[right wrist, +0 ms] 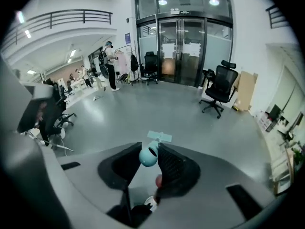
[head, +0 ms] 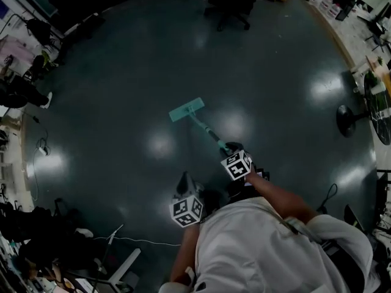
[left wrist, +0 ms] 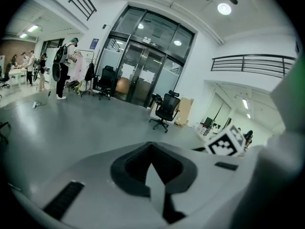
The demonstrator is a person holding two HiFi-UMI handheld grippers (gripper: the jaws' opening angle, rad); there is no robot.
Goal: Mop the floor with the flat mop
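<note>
2 hand-held grippers (head: 183, 180) (head: 231, 147), 1 mop (head: 186, 109)

Teal flat mop (head: 186, 109), dark glossy floor (head: 122, 90)

glossy dark floor (head: 122, 96), glass doors (right wrist: 181, 46), office chair (right wrist: 219, 88) nr them.

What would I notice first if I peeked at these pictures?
The bright teal flat mop jumps out, its head lying flat on the dark, shiny floor near the middle of the room. The right gripper is clamped on its handle, just in front of the person in a pale top. A black office chair stands alone at the far side.
</note>
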